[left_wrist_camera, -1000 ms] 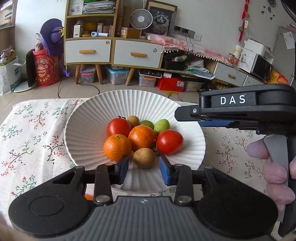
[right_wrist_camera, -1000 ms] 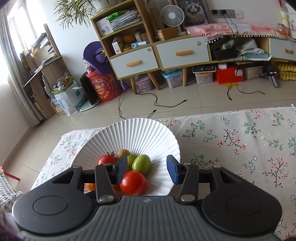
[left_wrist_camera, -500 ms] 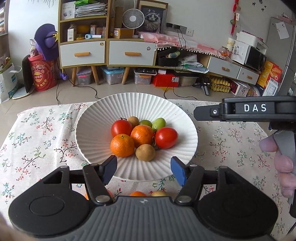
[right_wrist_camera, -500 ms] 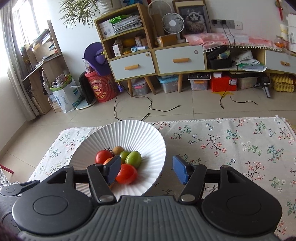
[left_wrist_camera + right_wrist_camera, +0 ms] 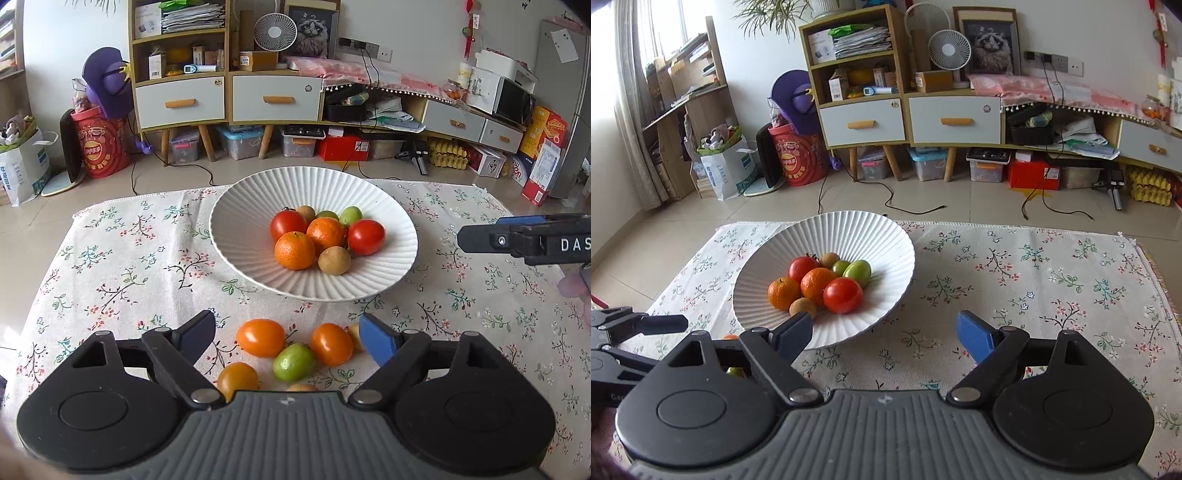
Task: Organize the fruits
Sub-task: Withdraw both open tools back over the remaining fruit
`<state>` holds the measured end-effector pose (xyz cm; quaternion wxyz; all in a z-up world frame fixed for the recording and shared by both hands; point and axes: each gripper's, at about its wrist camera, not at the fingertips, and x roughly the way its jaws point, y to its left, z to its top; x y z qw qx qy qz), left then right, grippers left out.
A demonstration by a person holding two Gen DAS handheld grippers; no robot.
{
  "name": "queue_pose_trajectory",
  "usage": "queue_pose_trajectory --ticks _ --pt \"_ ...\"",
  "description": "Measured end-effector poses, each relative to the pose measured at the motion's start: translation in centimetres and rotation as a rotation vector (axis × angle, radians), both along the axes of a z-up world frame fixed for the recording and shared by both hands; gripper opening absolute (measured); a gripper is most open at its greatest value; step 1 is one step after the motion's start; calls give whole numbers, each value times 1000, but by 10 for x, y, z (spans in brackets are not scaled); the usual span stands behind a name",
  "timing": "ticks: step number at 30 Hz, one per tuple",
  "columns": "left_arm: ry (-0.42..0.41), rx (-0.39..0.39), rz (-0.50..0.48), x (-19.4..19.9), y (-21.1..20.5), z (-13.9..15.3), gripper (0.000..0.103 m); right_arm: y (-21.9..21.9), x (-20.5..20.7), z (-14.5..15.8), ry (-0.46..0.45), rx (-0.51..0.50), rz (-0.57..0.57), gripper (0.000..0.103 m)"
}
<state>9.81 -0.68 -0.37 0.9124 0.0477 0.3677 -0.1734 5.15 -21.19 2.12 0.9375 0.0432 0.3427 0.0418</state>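
Loose fruit on the cloth, near side of the white bowl (image 5: 236,236), under the left gripper (image 5: 286,334).

Left jaws opening, nothing clamped; orange tomato (image 5: 260,338) and green fruit (image 5: 293,362) lie between them, long axes roughly left-right. Right gripper (image 5: 884,332), jaws opening and empty, sits farther right over bare cloth; left is nearer.

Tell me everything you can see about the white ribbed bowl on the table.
The white ribbed bowl is wide and shallow, glossy like ceramic, with fine ridges fanning out to its rim. It sits upright on the floral tablecloth, holding a cluster of small fruit: two red, two orange, two green and two brown. No gripper touches it. More loose fruit lies on the cloth in front of it.
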Motion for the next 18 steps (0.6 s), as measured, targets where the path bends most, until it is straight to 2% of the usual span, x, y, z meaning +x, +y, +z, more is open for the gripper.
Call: queue_pose_trajectory --ticks 2,8,18 --pt "-9 3 5 -5 5 1 90 3 -5 -2 4 -10 9 87" --pt "-2 18 9 -15 13 -2 95 13 -15 -5 15 -37 36 92" --pt "9 41 10 -26 26 -6 96 33 -24 -13 31 -63 80 96"
